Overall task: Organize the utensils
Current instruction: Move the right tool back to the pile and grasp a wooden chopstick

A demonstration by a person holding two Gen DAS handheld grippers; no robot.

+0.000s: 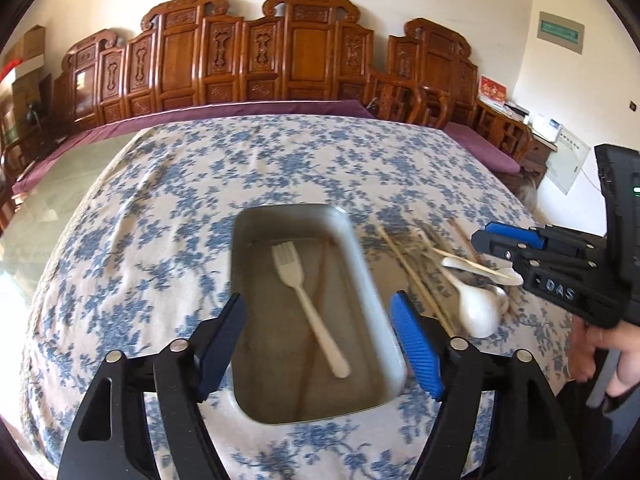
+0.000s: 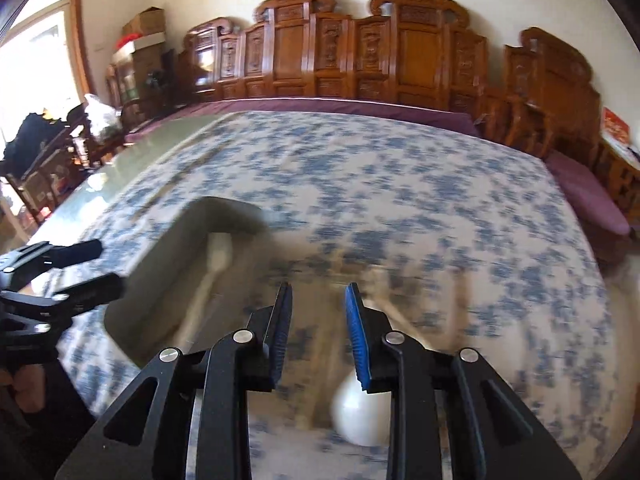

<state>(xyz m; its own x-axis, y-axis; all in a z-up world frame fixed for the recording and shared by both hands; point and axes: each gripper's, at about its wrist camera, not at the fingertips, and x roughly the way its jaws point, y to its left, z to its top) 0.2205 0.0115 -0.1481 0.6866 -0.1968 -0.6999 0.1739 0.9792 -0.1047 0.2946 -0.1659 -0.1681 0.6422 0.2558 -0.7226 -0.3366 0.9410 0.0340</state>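
Utensils split between two places on the floral-clothed bench (image 1: 168,208). A white plastic fork (image 1: 308,304) lies inside the rectangular grey tray (image 1: 376,280), directly under the left claw (image 1: 320,348), whose jaws stand apart and empty. At three o'clock of the tray, wooden chopsticks (image 1: 412,276) and white ceramic spoons (image 1: 476,304) lie heaped, awaiting sorting. The right claw (image 2: 316,336), partly apart and empty, hovers over one spoon.

We count one tray (image 1: 372,272) with one white fork (image 1: 308,300) inside it. To its right we see two white spoons (image 1: 476,308), one metal spoon (image 1: 498,294), and several chopsticks (image 1: 408,268), blurred beyond counting.
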